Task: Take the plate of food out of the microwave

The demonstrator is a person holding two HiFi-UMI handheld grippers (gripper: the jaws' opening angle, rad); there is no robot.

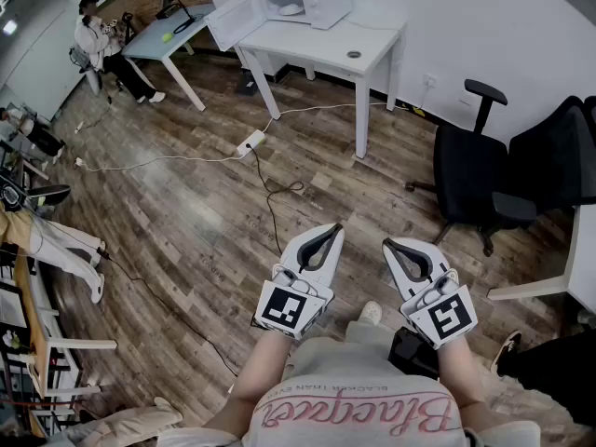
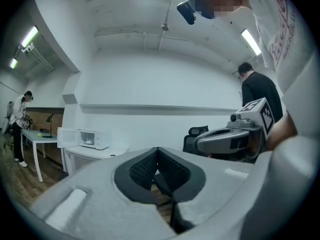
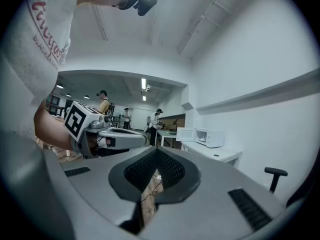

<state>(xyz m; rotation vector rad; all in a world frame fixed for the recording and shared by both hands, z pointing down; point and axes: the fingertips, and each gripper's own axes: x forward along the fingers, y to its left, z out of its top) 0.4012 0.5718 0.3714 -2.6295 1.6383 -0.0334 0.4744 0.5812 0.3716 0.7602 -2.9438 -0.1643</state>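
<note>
My left gripper (image 1: pixel 328 237), right gripper (image 1: pixel 393 247): jaws together, empty. Far across room, white box microwave (image 1: pixel 307 1), door open, on white table (image 1: pixel 372 49); pale plate of food (image 1: pixel 291 9) inside. Approach first, open jaws early, lift plate level.

Open wood-plank floor (image 1: pixel 186 214) leads to the white microwave (image 1: pixel 307 3), its door open; a black swivel chair (image 1: pixel 484 177) stands right, a black cable (image 1: pixel 282 190) crosses midway.

A white table (image 1: pixel 377 45) stands on the wood floor (image 1: pixel 186 222). On it sits a white microwave (image 1: pixel 312 3) with its door open, and a small dark round thing (image 1: pixel 354 54) nearby. A white power strip (image 1: pixel 250 142) and a black chair (image 1: pixel 475 170) rest on the floor.
</note>
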